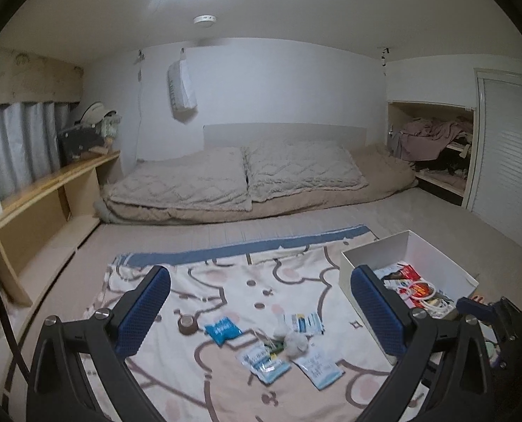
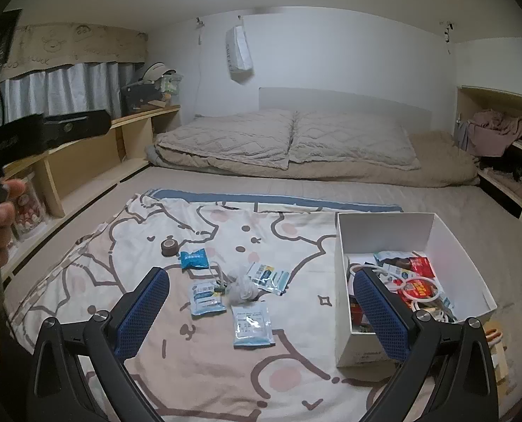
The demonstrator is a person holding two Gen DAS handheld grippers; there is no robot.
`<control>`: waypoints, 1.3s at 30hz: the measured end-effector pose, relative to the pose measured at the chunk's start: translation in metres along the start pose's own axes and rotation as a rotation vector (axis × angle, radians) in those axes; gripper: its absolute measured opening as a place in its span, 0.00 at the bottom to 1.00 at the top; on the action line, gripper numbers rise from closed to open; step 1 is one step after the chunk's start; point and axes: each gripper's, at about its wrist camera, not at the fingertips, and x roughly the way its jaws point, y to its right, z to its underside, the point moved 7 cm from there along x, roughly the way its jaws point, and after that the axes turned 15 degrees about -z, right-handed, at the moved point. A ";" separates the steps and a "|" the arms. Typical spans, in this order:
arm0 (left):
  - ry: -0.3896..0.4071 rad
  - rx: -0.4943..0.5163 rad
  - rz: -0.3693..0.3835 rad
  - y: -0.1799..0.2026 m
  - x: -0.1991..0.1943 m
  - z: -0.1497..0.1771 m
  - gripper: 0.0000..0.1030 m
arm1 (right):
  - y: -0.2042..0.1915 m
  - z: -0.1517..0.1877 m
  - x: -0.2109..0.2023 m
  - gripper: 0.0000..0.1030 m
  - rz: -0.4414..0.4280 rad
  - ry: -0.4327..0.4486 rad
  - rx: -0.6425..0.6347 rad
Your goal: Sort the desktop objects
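Observation:
Loose items lie on a cartoon blanket (image 2: 190,369): a brown tape roll (image 2: 169,247), a blue packet (image 2: 194,259), a grey fluffy ball (image 2: 241,289) and three white-blue sachets (image 2: 253,322). They also show in the left wrist view, with the blue packet (image 1: 222,330) and ball (image 1: 295,343). A white box (image 2: 384,232) at the right holds red packets and white rings (image 2: 421,290). My left gripper (image 1: 261,313) and right gripper (image 2: 261,311) are both open and empty above the blanket. The right gripper's right finger (image 2: 380,313) overlaps the box.
A folded beige duvet (image 2: 289,144) lies at the back of the mattress. A wooden shelf (image 2: 85,154) runs along the left with jars below. An open closet (image 2: 503,140) with clothes is at the right. The left hand and its gripper body (image 2: 32,133) show at the left.

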 end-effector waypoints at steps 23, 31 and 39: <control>-0.115 -0.049 -0.033 -0.041 0.082 0.036 1.00 | -0.002 0.040 0.106 0.69 -0.112 -0.173 0.034; -0.152 -0.083 -0.054 -0.061 0.088 0.045 1.00 | -0.012 0.073 0.177 0.26 -0.207 -0.318 0.101; -0.186 -0.052 -0.040 -0.062 0.099 0.058 0.95 | -0.007 0.105 0.237 0.08 -0.230 -0.434 0.165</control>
